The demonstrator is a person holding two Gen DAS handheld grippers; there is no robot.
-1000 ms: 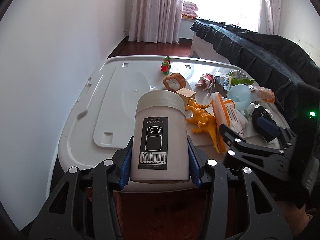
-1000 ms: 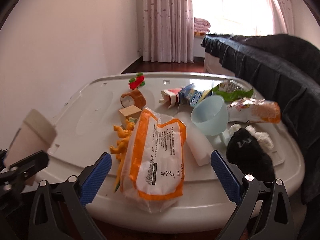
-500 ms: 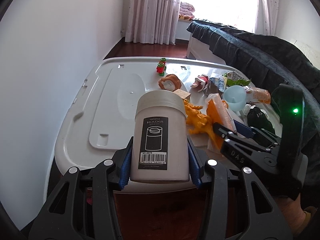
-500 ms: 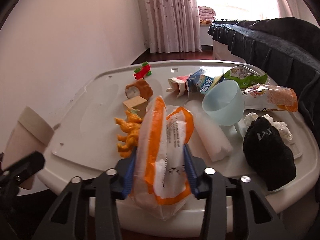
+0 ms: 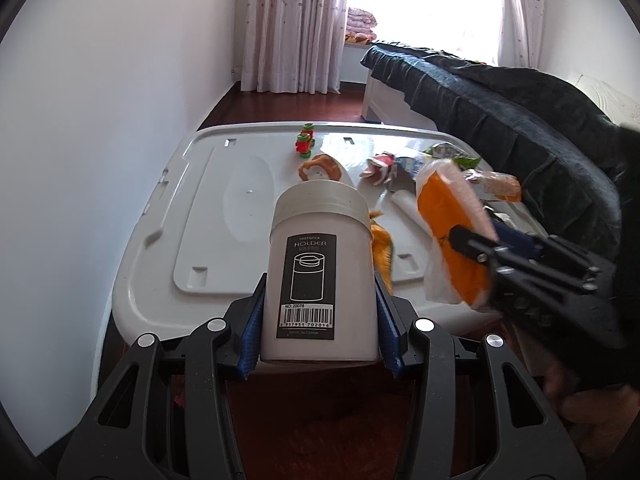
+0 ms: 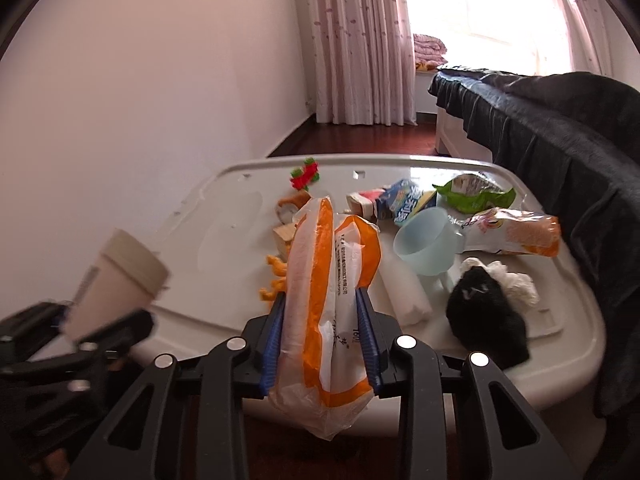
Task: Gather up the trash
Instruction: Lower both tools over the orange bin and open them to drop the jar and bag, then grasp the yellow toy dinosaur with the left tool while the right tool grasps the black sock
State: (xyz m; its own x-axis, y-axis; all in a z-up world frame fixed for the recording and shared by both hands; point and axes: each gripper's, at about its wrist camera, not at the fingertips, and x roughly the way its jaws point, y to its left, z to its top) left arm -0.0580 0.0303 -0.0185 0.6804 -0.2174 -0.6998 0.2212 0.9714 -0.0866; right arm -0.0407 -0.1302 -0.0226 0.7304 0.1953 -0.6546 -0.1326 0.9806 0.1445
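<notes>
My left gripper (image 5: 320,316) is shut on a white cylindrical toothpick holder (image 5: 320,276) with a black label, held upright before the near edge of the white lid table (image 5: 208,200). My right gripper (image 6: 322,336) is shut on an orange and white plastic bag (image 6: 324,288), lifted off the table; the bag also shows at the right of the left wrist view (image 5: 448,216). The holder appears at the left of the right wrist view (image 6: 116,276).
On the table lie a green wrapper (image 6: 472,192), an orange snack bag (image 6: 516,232), a blue carton (image 6: 408,200), a pale blue cup (image 6: 428,240), a black cloth (image 6: 484,312) with white tissue (image 6: 516,280), orange toy (image 6: 276,280), red-green toy (image 6: 306,172). A dark sofa (image 6: 560,128) stands right.
My right gripper closed on the orange and white bag and lifted it off the table, toward the left gripper. The left gripper keeps holding the holder and drew back slightly.
</notes>
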